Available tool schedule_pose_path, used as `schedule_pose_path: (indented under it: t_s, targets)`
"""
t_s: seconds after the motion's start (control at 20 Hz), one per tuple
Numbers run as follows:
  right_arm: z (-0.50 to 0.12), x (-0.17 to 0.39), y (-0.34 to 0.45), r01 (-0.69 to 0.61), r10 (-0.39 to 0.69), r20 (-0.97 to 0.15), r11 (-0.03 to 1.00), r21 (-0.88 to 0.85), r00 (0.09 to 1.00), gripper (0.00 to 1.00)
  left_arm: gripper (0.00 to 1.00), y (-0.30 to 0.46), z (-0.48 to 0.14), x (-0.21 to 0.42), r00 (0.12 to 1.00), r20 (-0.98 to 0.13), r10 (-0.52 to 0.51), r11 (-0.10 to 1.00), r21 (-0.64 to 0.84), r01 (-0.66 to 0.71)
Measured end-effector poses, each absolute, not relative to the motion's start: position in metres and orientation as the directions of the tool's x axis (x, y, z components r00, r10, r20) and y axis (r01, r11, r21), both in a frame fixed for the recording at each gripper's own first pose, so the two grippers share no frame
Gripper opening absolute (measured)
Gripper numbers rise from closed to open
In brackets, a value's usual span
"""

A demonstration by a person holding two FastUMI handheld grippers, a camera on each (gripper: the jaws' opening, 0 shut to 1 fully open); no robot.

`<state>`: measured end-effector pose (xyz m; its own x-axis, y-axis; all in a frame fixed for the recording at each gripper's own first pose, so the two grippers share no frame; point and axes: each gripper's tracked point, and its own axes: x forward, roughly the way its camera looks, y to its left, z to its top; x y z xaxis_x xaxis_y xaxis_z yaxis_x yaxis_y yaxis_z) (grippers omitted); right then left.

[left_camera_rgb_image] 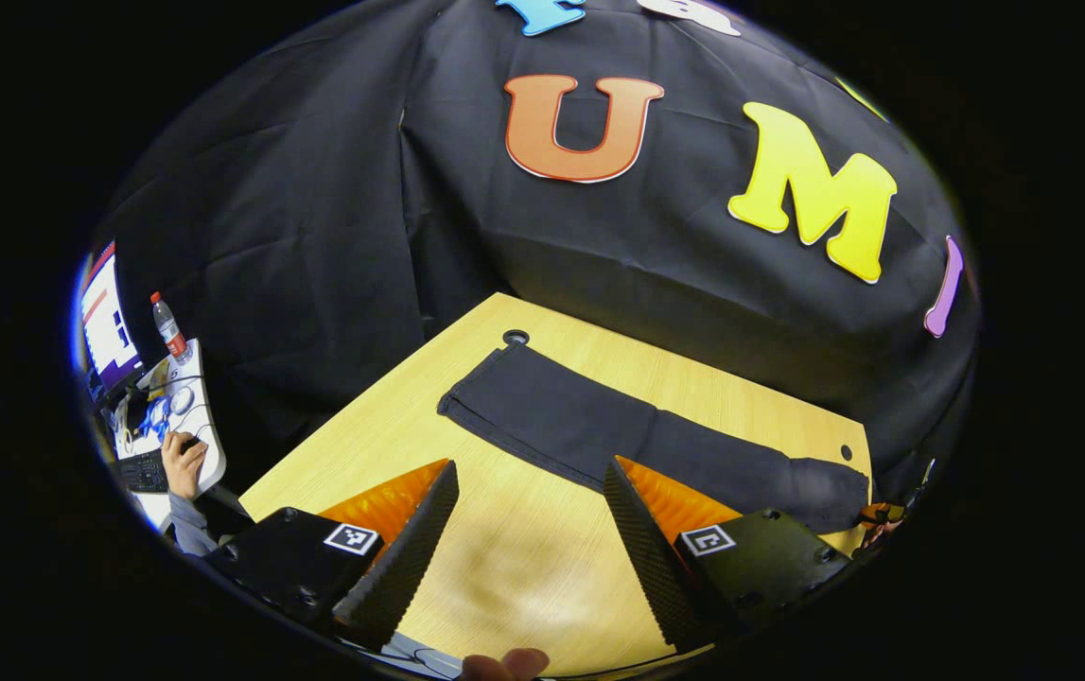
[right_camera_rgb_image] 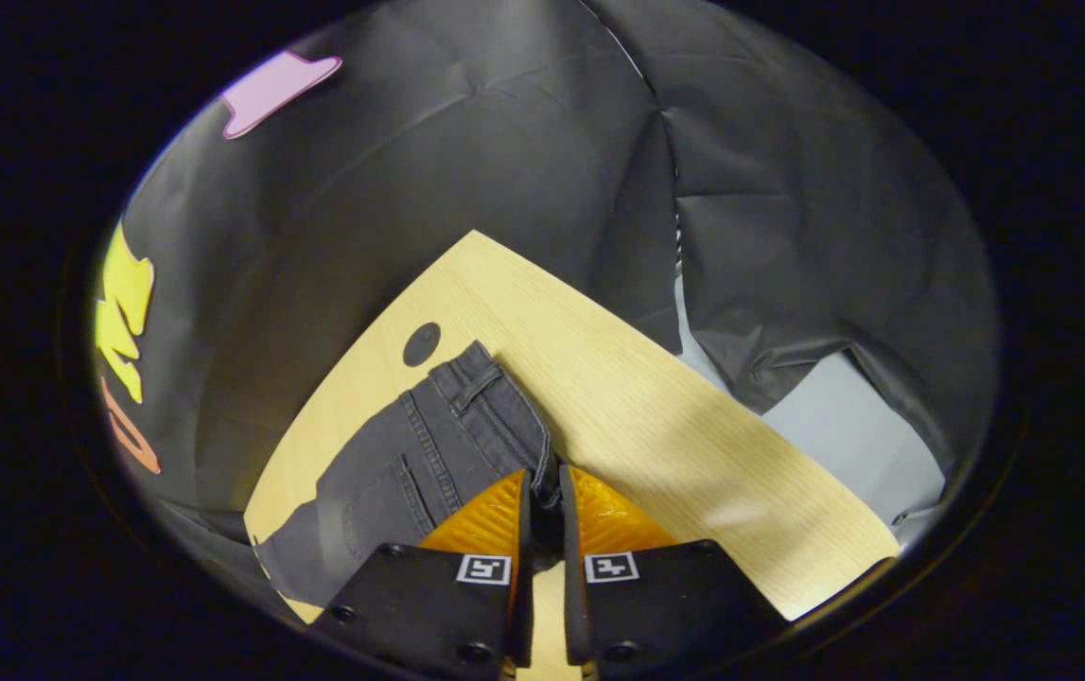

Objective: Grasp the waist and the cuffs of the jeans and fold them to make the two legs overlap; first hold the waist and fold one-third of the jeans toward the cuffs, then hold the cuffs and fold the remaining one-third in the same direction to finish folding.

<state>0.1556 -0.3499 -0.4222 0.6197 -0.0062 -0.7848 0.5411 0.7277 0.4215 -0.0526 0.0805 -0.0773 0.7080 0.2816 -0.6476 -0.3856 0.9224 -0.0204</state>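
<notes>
Wooden worktop (left_camera_rgb_image: pixel 523 558) carries jeans (left_camera_rgb_image: pixel 599 435). Left tongs (left_camera_rgb_image: pixel 531 478) spread apart; right tongs (right_camera_rgb_image: pixel 543 482) clamp waist (right_camera_rgb_image: pixel 504 397), contact partly hidden.

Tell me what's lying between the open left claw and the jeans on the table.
Nothing: in the left gripper view, bare wooden table separates the left claw from the jeans, which lie flat beyond its fingertips.

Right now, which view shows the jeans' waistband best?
The right gripper view: the waistband, with belt loop and pocket seams, lies close, right ahead of the right gripper, which is shut on its edge. The left gripper view shows the jeans full length on the table, the waist end far off and small.
</notes>
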Motion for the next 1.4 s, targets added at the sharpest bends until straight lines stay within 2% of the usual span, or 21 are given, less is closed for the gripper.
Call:
schedule_pose_path:
  t_s: [0.1,0.15,0.45,0.55,0.65,0.85,1.1,1.15,1.4]
  targets:
    - [-0.403,0.159,-0.343,0.513,-0.004,-0.764,0.743,0.43,0.646,0.18,1.0,0.084,-0.08,-0.054,0.711,-0.648,0.274,0.919,-0.041,-0.392]
    - [-0.388,0.163,-0.338,0.491,-0.003,-0.752,0.76,0.427,0.659,0.14,1.0,0.088,-0.08,-0.054,0.716,-0.643,0.273,0.917,-0.051,-0.395]
    - [-0.284,0.182,-0.258,0.336,0.026,-0.66,0.845,0.416,0.75,0.13,1.0,0.115,-0.096,-0.061,0.72,-0.644,0.259,0.899,-0.111,-0.423]
    - [-0.261,0.192,-0.216,0.273,0.052,-0.633,0.873,0.405,0.772,0.02,1.0,0.127,-0.103,-0.065,0.717,-0.65,0.251,0.886,-0.144,-0.441]
    - [-0.258,0.198,-0.165,0.199,0.093,-0.634,0.906,0.373,0.768,0.0,1.0,0.138,-0.108,-0.071,0.71,-0.663,0.237,0.874,-0.174,-0.454]
    - [-0.252,0.201,-0.068,0.079,0.168,-0.639,0.937,0.339,0.751,0.02,1.0,0.172,-0.108,-0.08,0.714,-0.652,0.255,0.876,-0.158,-0.456]
    - [-0.248,0.188,0.069,-0.07,0.269,-0.635,0.945,0.32,0.724,0.02,1.0,0.216,-0.114,-0.086,0.72,-0.639,0.272,0.881,-0.136,-0.453]
    - [-0.25,0.185,0.097,-0.096,0.29,-0.636,0.942,0.321,0.715,0.0,1.0,0.224,-0.116,-0.087,0.719,-0.638,0.275,0.876,-0.141,-0.461]
    - [-0.287,0.18,0.217,-0.177,0.362,-0.662,0.927,0.331,0.657,0.02,1.0,0.261,-0.127,-0.093,0.709,-0.649,0.277,0.848,-0.181,-0.497]
